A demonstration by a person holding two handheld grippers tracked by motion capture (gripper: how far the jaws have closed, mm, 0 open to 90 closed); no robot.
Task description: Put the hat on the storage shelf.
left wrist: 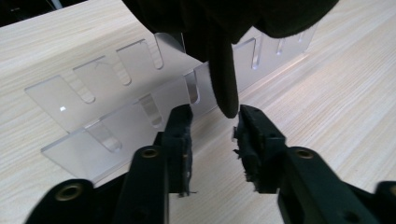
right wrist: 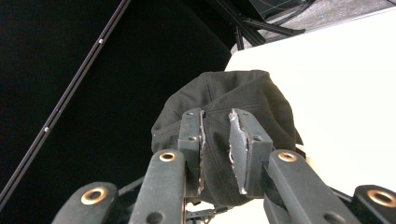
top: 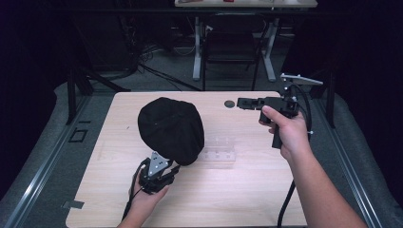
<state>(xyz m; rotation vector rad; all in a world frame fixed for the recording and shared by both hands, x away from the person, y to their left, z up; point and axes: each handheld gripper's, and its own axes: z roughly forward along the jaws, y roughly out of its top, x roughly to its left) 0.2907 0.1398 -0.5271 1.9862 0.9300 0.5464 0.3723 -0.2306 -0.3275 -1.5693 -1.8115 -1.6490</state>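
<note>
The black cap (top: 171, 129) is seen draped over the clear rack (top: 219, 151) at the middle of the bench (top: 247, 194), so the hanging is judged mostly done. The left tongs (left wrist: 212, 122) stand part-open just below the cap's dangling strap (left wrist: 225, 84), with nothing pinched between the pads. The right tongs (top: 243, 103) are held off, well to the right of the cap, jaws part-open and empty. Only withdrawal, or a final tidying of the cap, appears to be left.
</note>
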